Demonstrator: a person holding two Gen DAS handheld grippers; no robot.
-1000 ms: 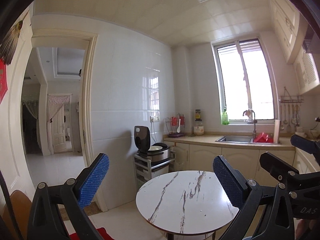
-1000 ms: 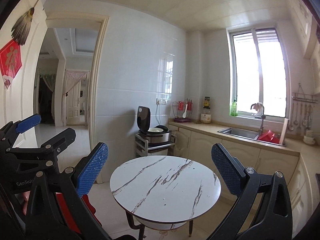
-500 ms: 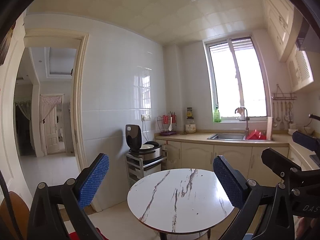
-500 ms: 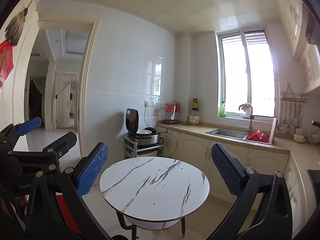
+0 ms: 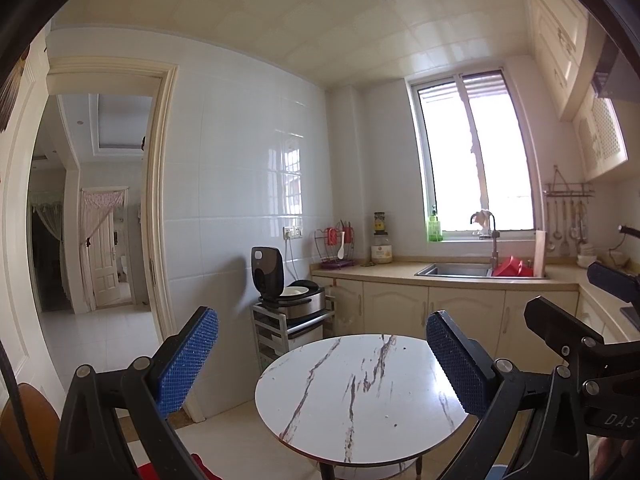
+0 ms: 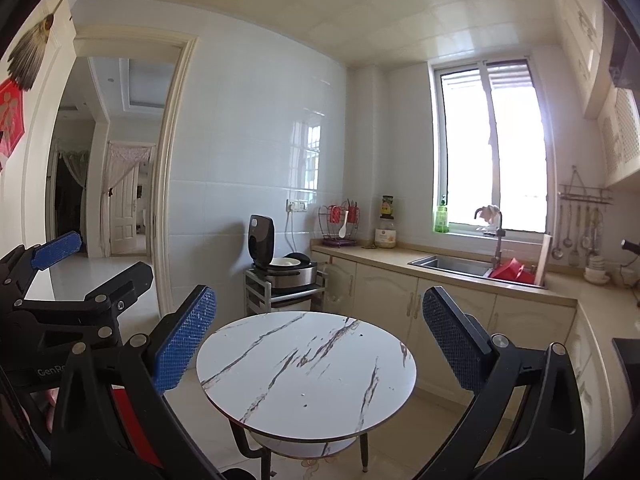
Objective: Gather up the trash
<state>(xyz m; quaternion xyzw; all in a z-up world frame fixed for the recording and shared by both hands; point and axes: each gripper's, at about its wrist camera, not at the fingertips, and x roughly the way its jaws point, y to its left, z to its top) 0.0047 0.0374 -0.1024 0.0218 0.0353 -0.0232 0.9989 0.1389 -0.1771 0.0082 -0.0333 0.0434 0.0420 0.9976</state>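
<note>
A round white marble-pattern table point(image 5: 360, 396) stands ahead of both grippers; it also shows in the right wrist view point(image 6: 308, 372). A few tiny dark specks lie on its top; no larger trash shows. My left gripper point(image 5: 320, 360) is open and empty, held above the table's near edge. My right gripper point(image 6: 320, 336) is open and empty, also above the table. The right gripper's body shows at the right edge of the left wrist view point(image 5: 580, 340), and the left gripper's body at the left edge of the right wrist view point(image 6: 72, 292).
A rice cooker point(image 5: 288, 292) sits on a small metal rack by the white tiled wall. A counter with a sink point(image 5: 452, 270) runs under the window. A doorway point(image 5: 96, 220) opens at the left. A red object point(image 6: 128, 420) lies low at the left.
Both views have shifted: the table now sits slightly further right and lower in frame. Both grippers stay open and empty.
</note>
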